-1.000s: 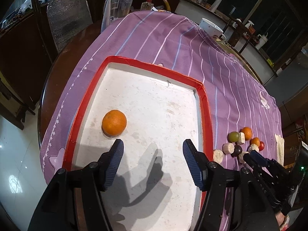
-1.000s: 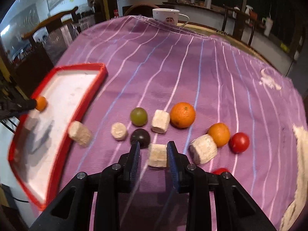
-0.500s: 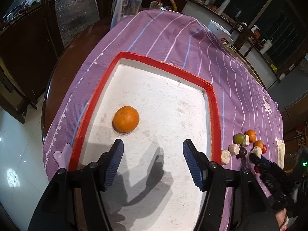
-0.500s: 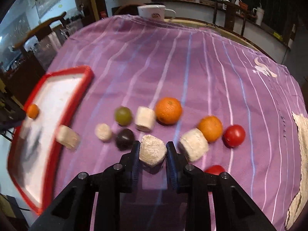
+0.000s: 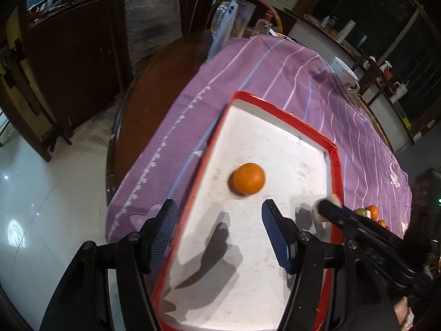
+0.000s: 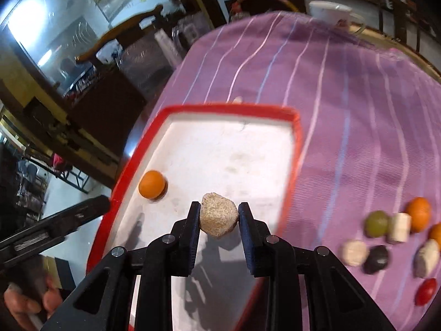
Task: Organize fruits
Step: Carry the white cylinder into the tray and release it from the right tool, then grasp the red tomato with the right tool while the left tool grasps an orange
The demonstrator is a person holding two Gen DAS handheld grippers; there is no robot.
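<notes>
A white tray with a red rim (image 5: 335, 165) (image 6: 296, 149) lies on the purple striped cloth. One orange (image 5: 247, 178) (image 6: 152, 184) rests inside it near the left side. My right gripper (image 6: 219, 215) is shut on a beige rough lump (image 6: 218, 218) and hangs above the tray floor; it shows in the left wrist view as a black arm (image 5: 358, 226) over the tray's right rim. My left gripper (image 5: 216, 234) stands open over the tray's near left edge, empty, just short of the orange. The other fruits lie on the cloth to the right.
On the cloth right of the tray lie a green grape (image 6: 377, 223), oranges (image 6: 419, 213), a dark fruit (image 6: 377, 259), a red tomato (image 6: 425, 291) and several beige lumps (image 6: 354, 252). A white cup (image 6: 329, 11) stands far back. The table edge drops off left of the tray.
My right gripper lifted the beige lump off the cloth and carried it left, over the tray. My left gripper slid left toward the tray's left rim, still open.
</notes>
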